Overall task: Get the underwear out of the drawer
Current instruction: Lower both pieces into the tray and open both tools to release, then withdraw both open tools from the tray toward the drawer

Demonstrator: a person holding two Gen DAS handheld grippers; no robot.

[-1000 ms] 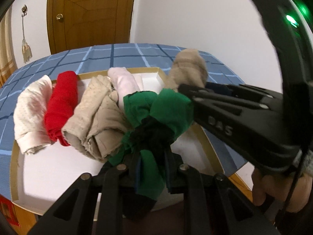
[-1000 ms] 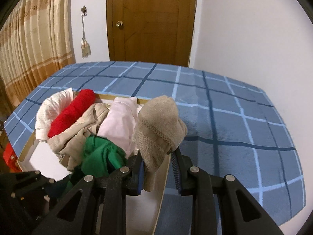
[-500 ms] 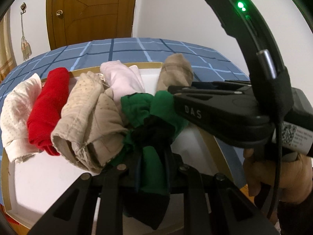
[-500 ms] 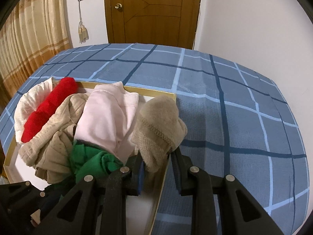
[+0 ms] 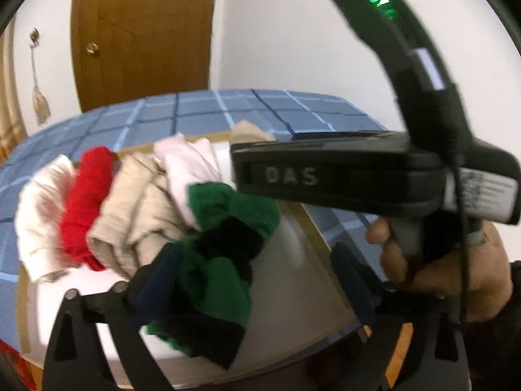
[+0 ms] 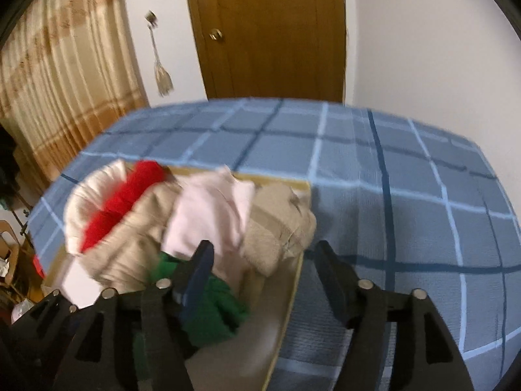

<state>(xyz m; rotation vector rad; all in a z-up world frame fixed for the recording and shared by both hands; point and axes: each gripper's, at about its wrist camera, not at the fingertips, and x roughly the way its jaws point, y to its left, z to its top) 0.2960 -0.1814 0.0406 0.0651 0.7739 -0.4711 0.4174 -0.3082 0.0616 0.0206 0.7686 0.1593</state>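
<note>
A shallow white drawer with a wooden rim (image 5: pixel 325 238) lies on a blue checked bed. In it lie rolled underwear: white, red (image 5: pixel 86 192), beige (image 5: pixel 136 215), pink (image 5: pixel 189 166). A green and black piece (image 5: pixel 224 254) lies between the wide-open jaws of my left gripper (image 5: pixel 247 277), draped by the left finger. My right gripper (image 6: pixel 263 257) is open; a tan piece (image 6: pixel 280 224) rests just ahead of it on the drawer's right rim (image 6: pixel 293 293). The right gripper's body (image 5: pixel 342 176) shows in the left wrist view.
The blue checked bedspread (image 6: pixel 407 202) stretches right of the drawer. A wooden door (image 6: pixel 270 29) and white wall stand behind the bed. Striped curtains (image 6: pixel 58 75) hang at the left. Both views are blurred by motion.
Both grippers have opened. The right one let go of the tan piece, which now rests on the drawer's rim. The left one released the green and black piece.
</note>
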